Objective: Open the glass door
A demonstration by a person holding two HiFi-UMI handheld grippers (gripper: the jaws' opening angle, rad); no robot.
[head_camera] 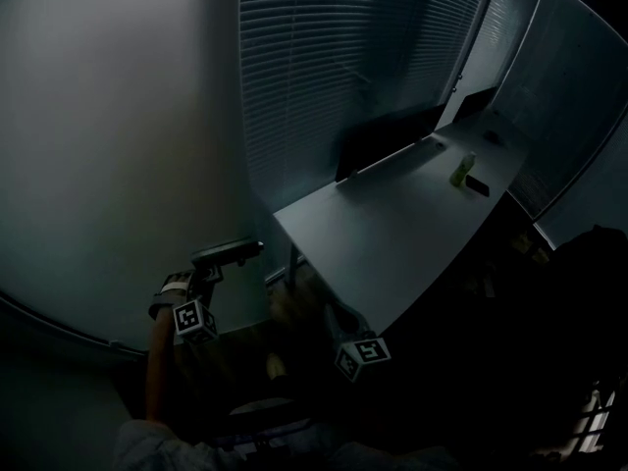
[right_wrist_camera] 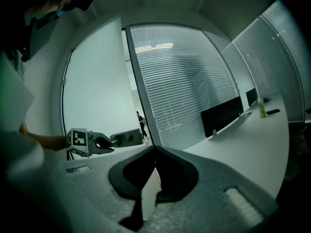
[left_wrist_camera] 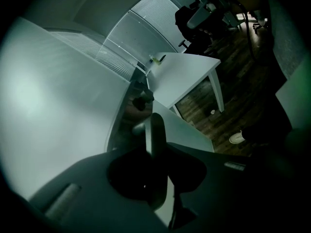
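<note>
The frosted glass door (head_camera: 98, 145) fills the left side of the head view, a pale, dimly lit panel. To its right is a wall of glass backed by closed horizontal blinds (head_camera: 334, 57). A grey metal lever handle (head_camera: 228, 252) juts out level from the door's right edge, low in the panel.

The left gripper (head_camera: 211, 268) reaches up to that handle on a bare forearm, and its marker cube faces the camera below. In the left gripper view the handle runs straight up between the two jaws, which are closed around it. The right gripper view shows the same grip from the side, with the jaw tips hooked over the handle's near end.

The right gripper (right_wrist_camera: 154, 152) hangs to the right of the left one, apart from the door and just off the near corner of the long white bench (head_camera: 392, 243). Its jaw tips are together with nothing between them, and they point toward the door's edge and the blinds.

Far along the bench stand a small green bottle (head_camera: 462, 169) and, just beside it, a flat dark object (head_camera: 478, 185). A dark upright screen (head_camera: 388, 137) runs along the bench's far side. Dark wood floor (left_wrist_camera: 228, 106) shows under the bench.
</note>
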